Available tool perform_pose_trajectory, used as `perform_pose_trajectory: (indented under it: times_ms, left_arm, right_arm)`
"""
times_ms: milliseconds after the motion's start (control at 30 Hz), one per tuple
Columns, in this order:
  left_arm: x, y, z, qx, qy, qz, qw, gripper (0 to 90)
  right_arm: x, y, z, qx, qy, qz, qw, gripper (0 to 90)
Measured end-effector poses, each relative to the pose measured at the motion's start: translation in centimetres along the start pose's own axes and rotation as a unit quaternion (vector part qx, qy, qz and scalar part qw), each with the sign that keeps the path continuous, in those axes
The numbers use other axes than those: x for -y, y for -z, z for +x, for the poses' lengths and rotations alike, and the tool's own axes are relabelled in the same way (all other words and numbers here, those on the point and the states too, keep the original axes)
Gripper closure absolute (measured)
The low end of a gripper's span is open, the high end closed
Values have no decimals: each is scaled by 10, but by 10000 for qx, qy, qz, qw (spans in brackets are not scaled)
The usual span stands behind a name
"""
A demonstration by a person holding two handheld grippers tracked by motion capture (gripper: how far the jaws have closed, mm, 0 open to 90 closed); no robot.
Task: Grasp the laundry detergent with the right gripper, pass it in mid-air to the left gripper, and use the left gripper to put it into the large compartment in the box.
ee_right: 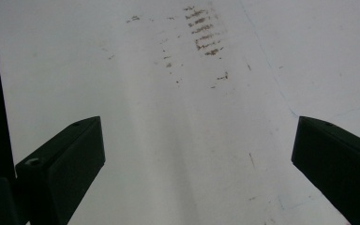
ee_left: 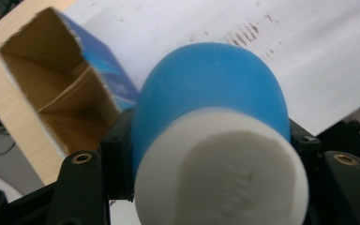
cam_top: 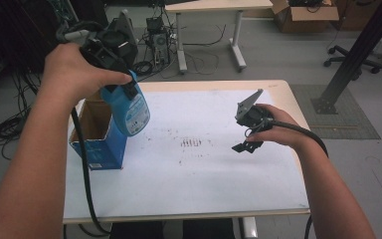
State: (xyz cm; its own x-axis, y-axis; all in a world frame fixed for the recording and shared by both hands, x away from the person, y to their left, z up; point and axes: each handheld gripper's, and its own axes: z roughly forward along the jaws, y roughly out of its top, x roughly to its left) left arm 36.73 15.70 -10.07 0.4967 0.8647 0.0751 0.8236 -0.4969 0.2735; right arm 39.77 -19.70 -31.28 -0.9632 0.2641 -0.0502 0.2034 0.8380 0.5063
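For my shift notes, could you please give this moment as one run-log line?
left hand-held gripper: shut on blue bottle, above open box | right hand-held gripper: open, empty, over table

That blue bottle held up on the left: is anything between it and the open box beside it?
Nothing visible. The left gripper holds the blue bottle in the air beside the open blue box, whose mouth looks empty in the left gripper view.

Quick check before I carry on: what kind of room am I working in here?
Most likely a lab or office workroom: a white-topped table on a grey floor, cables tangled beside it, a second desk, an office chair and a cardboard box behind.
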Motion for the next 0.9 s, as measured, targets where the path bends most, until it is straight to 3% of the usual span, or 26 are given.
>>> perform_pose_trajectory:
  times_ms: [233, 433, 667, 900]
  left_arm:
    - [4, 14, 23, -58, 413, 75, 9991, 379]
    - [6, 25, 39, -203, 927, 179, 9953, 379]
    - [8, 31, 58, -357, 1564, 193, 9869, 379]
    - [10, 31, 75, -599, 2223, 178, 9730, 379]
  right_arm:
    - [0, -2, -1, 3, -26, 79, 10000, 28]
    - [-3, -6, -1, -37, 20, 192, 9998, 29]
    - [-9, -10, -3, -51, 64, 214, 9997, 28]
    - [-10, -13, -4, -96, 124, 263, 9995, 30]
